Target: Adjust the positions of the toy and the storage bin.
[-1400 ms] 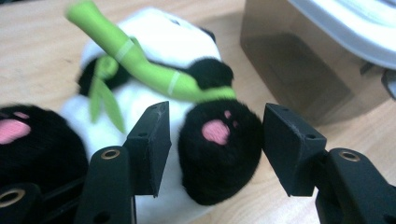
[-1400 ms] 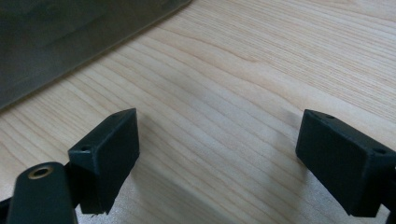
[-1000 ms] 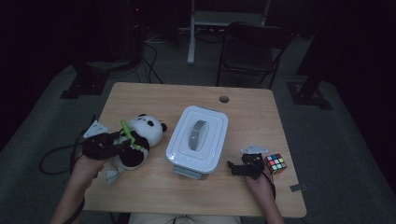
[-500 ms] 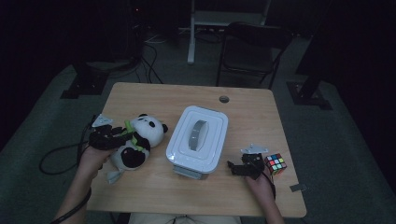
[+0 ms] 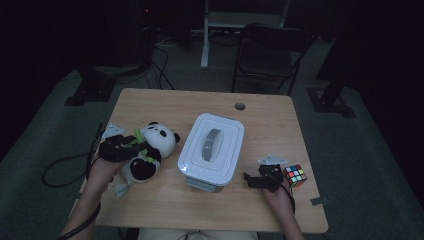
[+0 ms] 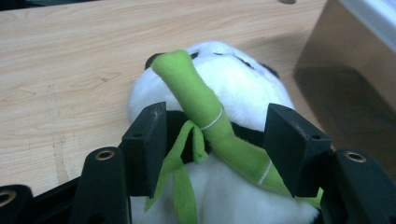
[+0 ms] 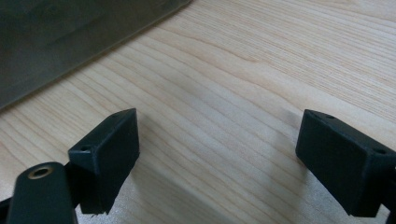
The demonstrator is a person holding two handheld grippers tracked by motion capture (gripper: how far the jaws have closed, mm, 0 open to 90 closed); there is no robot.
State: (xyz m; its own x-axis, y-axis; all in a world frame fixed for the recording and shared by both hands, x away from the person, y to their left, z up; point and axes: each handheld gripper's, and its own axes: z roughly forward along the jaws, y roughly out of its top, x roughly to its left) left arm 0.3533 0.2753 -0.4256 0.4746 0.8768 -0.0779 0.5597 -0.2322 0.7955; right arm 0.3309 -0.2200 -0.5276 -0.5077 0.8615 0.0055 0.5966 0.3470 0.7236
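Black-and-white plush panda (image 6: 219,93), seemingly holding green bamboo (image 6: 205,112).

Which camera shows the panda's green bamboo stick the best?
The left gripper view. The bamboo stick is close and sharp there, slanting across the toy panda between the left gripper and its open fingers. In the high view it is just a small green streak. The right gripper view looks at bare table.

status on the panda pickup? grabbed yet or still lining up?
Done: left hand-held gripper is at the panda plush, jaws straddling its green bamboo stalk. In hand: jaws have just been opening, with gaps either side of the stalk, so no grip. Left: close and lift. White lidded box is shut; right hand-held gripper is open over bare table beside the puzzle cube.
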